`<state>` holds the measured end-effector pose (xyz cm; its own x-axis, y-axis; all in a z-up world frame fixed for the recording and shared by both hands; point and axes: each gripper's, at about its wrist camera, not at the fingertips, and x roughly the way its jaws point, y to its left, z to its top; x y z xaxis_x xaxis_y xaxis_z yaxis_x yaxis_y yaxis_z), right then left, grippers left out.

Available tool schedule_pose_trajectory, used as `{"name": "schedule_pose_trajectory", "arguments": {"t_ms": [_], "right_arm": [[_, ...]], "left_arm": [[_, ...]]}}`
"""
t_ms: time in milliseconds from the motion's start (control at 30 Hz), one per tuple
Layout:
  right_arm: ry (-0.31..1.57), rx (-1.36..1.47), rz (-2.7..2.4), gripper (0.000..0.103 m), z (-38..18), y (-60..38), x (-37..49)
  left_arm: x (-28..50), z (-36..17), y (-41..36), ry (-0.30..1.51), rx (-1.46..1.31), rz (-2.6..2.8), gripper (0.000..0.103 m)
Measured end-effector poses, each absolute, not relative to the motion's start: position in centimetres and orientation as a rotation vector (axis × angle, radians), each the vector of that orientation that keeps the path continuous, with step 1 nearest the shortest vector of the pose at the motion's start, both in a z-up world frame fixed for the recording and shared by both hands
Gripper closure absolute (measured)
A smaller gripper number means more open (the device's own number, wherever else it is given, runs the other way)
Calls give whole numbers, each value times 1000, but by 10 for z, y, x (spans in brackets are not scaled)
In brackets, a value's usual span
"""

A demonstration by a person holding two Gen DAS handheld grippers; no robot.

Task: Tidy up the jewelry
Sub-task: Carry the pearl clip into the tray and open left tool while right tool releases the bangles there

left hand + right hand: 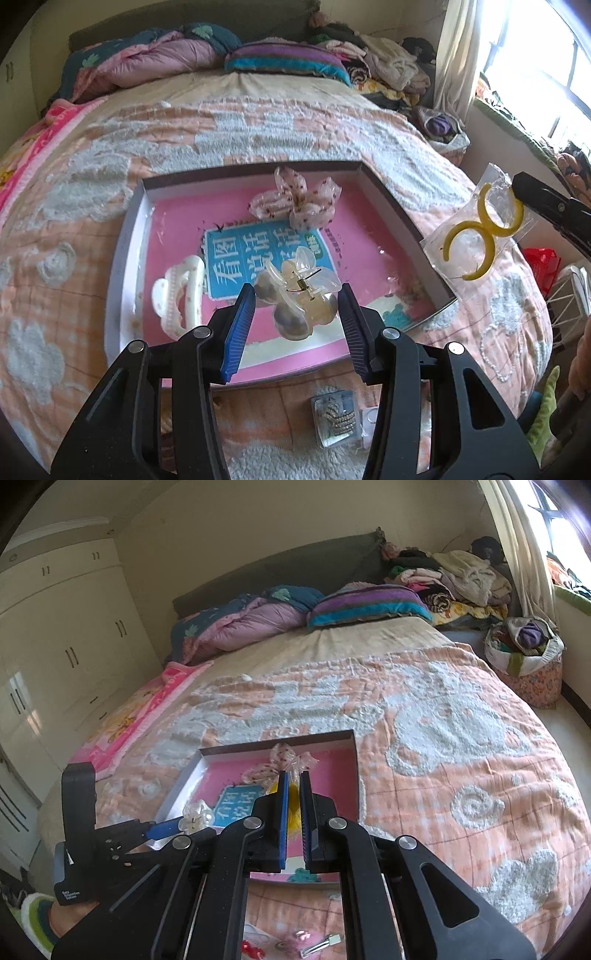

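The shallow box (127, 236) holds a white hair claw (177, 295) at 9 o'clock and a bow (295, 201) at 12. Left gripper (297, 295) clamps a translucent butterfly claw clip (299, 291) over it — right gripper (294, 790) pinches a bag of yellow hoops (476, 236).

Daylight pours in from the window (546, 66) at the upper right and blows out to white glare there. The bed (295, 122) is evenly lit with soft shadows. Fisheye bending curves both views, with dark, slightly blurred corners.
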<state>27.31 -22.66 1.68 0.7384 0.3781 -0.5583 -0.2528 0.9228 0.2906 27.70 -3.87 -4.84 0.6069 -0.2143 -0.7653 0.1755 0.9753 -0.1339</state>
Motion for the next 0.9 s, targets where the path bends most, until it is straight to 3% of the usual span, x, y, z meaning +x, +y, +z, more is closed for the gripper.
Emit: {"name": "schedule_pose_trajectory", "arguments": {"t_ms": [900], "right_arm": [[750, 163, 282, 94, -30, -211, 287]], "left_arm": [[283, -75, -39, 950, -33, -222, 65]]}}
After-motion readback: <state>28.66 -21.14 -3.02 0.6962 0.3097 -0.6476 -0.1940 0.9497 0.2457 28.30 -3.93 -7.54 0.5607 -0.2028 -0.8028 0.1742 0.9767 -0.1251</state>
